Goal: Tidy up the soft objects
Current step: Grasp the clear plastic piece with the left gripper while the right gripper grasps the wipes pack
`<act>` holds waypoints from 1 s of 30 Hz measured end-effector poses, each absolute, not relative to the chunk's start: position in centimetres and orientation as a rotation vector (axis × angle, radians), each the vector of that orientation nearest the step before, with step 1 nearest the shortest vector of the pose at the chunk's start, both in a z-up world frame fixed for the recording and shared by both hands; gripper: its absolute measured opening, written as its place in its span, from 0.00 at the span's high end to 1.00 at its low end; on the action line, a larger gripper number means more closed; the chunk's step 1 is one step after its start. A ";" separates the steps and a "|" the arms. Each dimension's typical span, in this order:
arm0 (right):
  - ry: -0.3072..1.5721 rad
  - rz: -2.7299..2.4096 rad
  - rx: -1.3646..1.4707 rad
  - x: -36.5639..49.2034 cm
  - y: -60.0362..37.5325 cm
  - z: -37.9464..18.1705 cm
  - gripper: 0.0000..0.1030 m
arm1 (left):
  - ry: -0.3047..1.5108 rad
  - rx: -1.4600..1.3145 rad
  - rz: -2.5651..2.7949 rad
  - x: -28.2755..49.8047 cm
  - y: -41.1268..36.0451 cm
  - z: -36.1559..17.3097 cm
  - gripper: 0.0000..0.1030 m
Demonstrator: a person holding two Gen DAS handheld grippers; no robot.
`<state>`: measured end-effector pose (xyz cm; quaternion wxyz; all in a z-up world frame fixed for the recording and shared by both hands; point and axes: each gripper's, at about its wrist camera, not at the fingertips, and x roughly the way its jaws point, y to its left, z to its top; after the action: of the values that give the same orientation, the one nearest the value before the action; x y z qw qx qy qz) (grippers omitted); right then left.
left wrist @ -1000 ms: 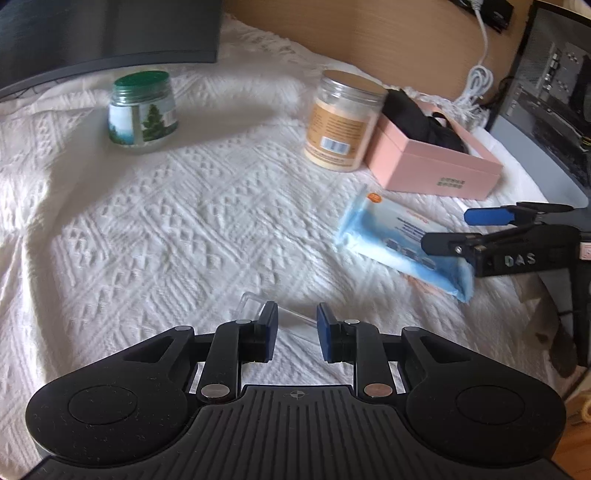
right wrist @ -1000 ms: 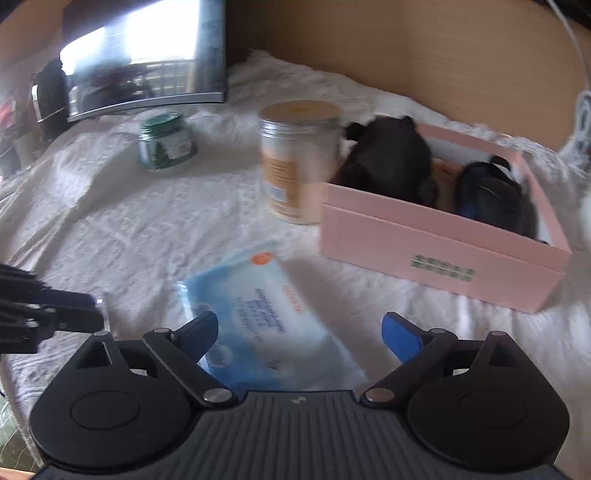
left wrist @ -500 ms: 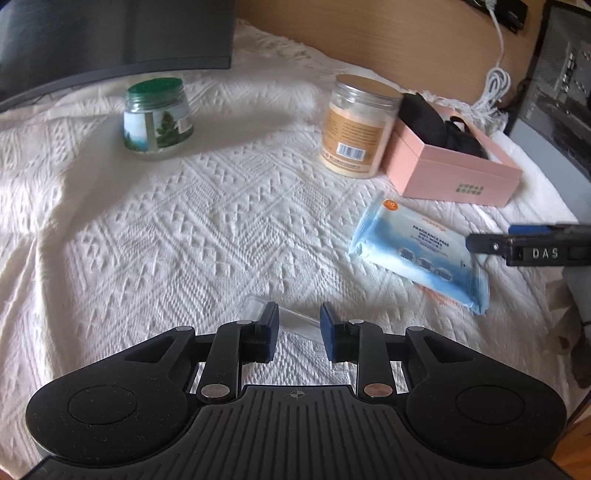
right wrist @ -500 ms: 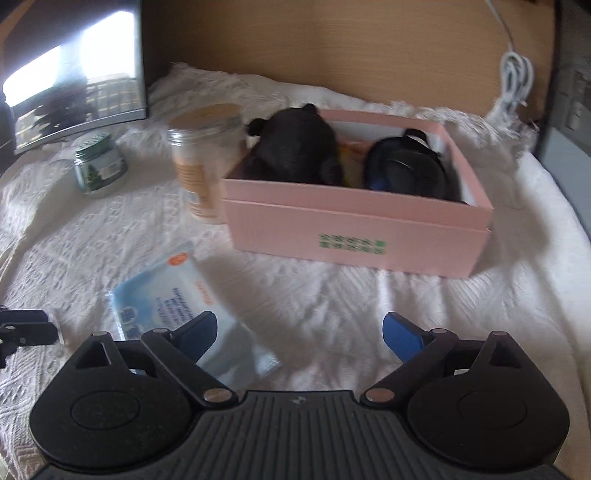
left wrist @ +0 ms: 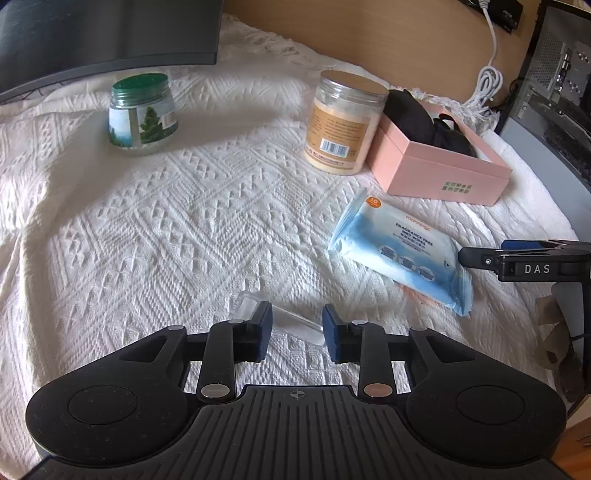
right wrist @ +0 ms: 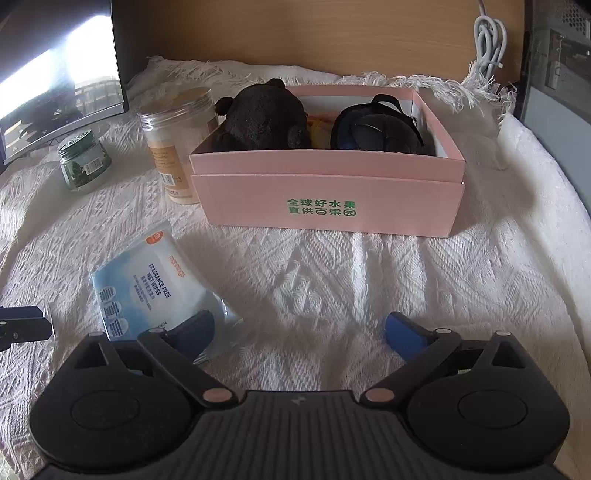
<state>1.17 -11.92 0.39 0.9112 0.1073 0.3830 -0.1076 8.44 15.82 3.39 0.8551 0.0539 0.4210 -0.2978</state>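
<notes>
The bedspread point(left wrist: 155, 236) is looking like white woven cotton, bumpy with raised diamonds and fringed at the far edge. The pink box point(right wrist: 328, 199) is showing matt card, while the wipes pack point(left wrist: 399, 251) is shining like crinkly plastic film. Both jars, the green-lidded one point(left wrist: 142, 114) and the tan-lidded one point(left wrist: 341, 123), are looking like clear glossy plastic. The black toy point(right wrist: 264, 120) is reading as fuzzy plush, and the headboard point(right wrist: 314, 33) is coming across as smooth pale wood.

A white woven cloth point(left wrist: 155, 229) covers the tabletop; a wooden panel point(right wrist: 314, 33) stands behind, a dark monitor point(left wrist: 103, 33) at left, daylit.
</notes>
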 end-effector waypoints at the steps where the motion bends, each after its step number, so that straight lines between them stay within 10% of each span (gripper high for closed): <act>1: 0.788 -0.223 0.220 1.1 -11.9 0.4 0.03 | 0.888 0.114 -0.630 8.4 15.8 3.5 0.67; 15: 0.755 -0.219 0.200 0.7 -11.6 0.1 0.00 | 0.924 0.267 -0.660 9.3 18.4 3.5 0.66; 23: 0.756 -0.220 0.199 0.5 -11.6 0.1 0.00 | 0.924 0.359 -0.780 7.7 15.7 2.9 0.10; 30: 0.753 -0.219 0.200 0.5 -11.5 0.0 0.00 | 0.925 0.197 -0.716 9.2 16.0 2.8 0.07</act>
<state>0.53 -11.54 0.05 0.9193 0.0972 0.3662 -0.1065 9.16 15.98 2.83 0.8292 0.0928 0.4358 -0.3375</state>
